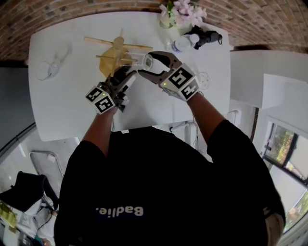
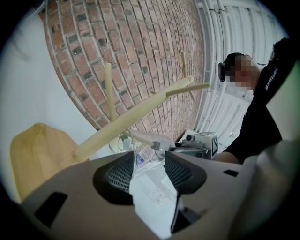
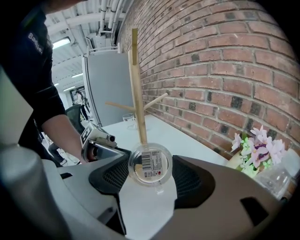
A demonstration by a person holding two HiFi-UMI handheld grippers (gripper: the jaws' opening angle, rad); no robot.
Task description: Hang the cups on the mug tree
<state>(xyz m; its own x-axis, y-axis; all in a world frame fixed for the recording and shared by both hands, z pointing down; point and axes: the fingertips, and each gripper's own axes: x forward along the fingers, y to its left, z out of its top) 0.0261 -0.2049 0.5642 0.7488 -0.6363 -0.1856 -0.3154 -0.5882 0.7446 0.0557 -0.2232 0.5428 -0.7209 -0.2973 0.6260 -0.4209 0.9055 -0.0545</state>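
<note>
A clear glass cup [image 1: 139, 61] hangs above the table beside the wooden mug tree [image 1: 117, 52]. My right gripper [image 1: 147, 63] is shut on it; in the right gripper view the cup's labelled base [image 3: 151, 163] sits between both pads, with the tree's pole [image 3: 137, 93] right behind. My left gripper [image 1: 126, 74] meets the cup from the other side. In the left gripper view the glass [image 2: 150, 152] lies between the pads, along the left one, and the right pad stands off it. The tree's pole [image 2: 126, 122] slants up from its base [image 2: 37, 150].
A second clear cup [image 1: 52, 65] lies at the table's far left. Pink flowers [image 1: 182, 13], a plastic bottle [image 1: 183, 44] and a black object [image 1: 208, 36] sit at the back right. The brick wall [image 3: 225, 61] runs behind the table.
</note>
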